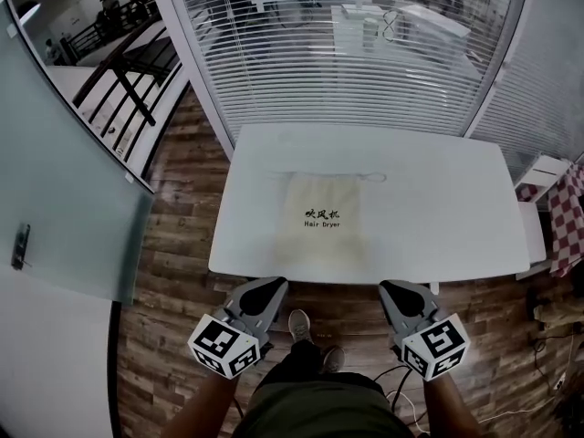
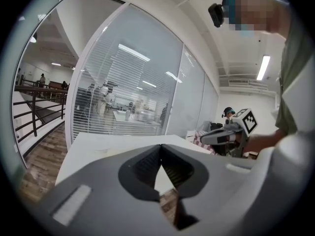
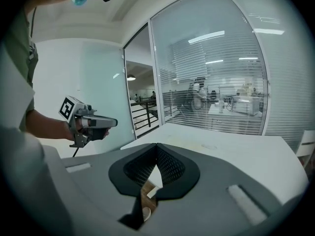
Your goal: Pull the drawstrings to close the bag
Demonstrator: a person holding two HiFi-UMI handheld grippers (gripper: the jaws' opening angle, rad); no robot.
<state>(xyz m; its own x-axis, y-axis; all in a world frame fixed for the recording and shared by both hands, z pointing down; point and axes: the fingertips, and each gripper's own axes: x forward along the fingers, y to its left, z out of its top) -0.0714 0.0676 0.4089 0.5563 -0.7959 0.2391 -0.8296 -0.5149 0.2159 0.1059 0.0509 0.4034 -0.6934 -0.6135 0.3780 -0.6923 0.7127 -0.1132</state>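
Both the left tool [image 1: 267,286] and right tool [image 1: 398,288] are held pressed together, empty, short of the counter [image 1: 438,217]; the bag [image 1: 319,235] is laid flat beyond them, untouched; its drawstring [image 1: 360,176] is faintly seen.

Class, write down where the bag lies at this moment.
In the head view, the bag lies flat on the table, left of centre and close to its near edge. The left hand-held gripper is nearest, just short of the table.

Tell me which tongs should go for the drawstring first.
Right, probably. The drawstring loop trails off the bag's far right corner, nearer the right tongs than the left tongs. Both are shut and empty.
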